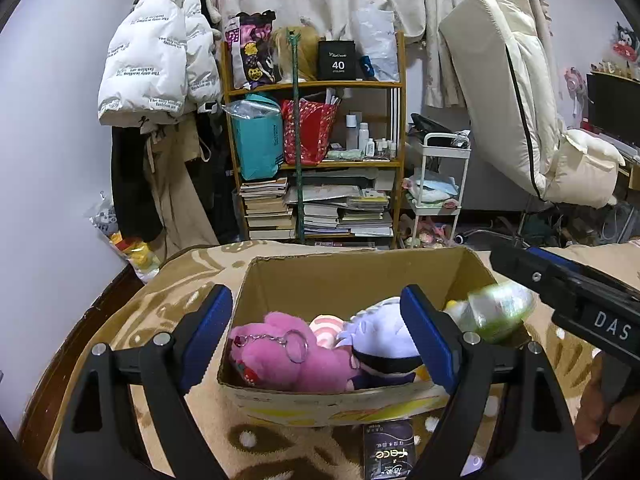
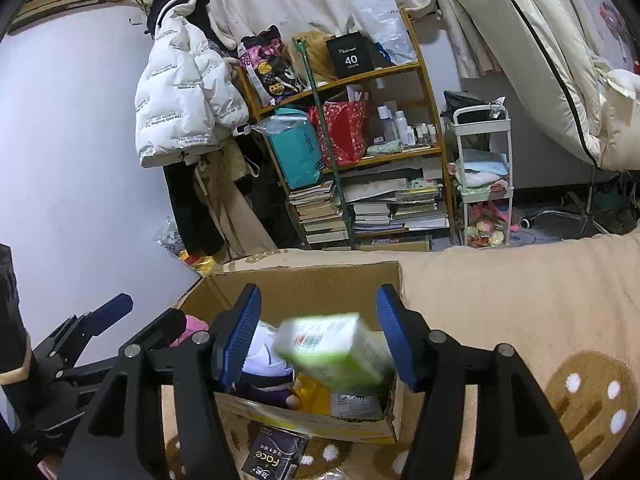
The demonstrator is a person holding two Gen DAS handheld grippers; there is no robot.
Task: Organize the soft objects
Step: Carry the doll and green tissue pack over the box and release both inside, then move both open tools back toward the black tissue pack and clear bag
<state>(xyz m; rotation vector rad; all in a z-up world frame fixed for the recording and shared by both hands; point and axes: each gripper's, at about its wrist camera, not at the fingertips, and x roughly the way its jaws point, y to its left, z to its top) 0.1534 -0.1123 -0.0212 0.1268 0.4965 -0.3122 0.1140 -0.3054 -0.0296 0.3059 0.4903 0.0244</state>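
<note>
both wrist views close above one cardboard box (image 1: 352, 276) (shelf beyond)

A black box (image 1: 337, 60) on the top shelf of the wooden bookshelf (image 1: 394, 84) bears a large white "40", with smaller lines above and below it too small to read. The white puffer jacket (image 1: 154, 52) hanging on the wall carries repeated, mirrored print reading "The only leading fashion art". The right gripper (image 1: 600, 312), seen from the left wrist view, shows the white letters "DAS" on its black body. A dark packet (image 2: 272, 458) lying on the blanket in front of the cardboard box (image 2: 304, 420) reads "Face", beside Chinese characters too small to make out.
</note>
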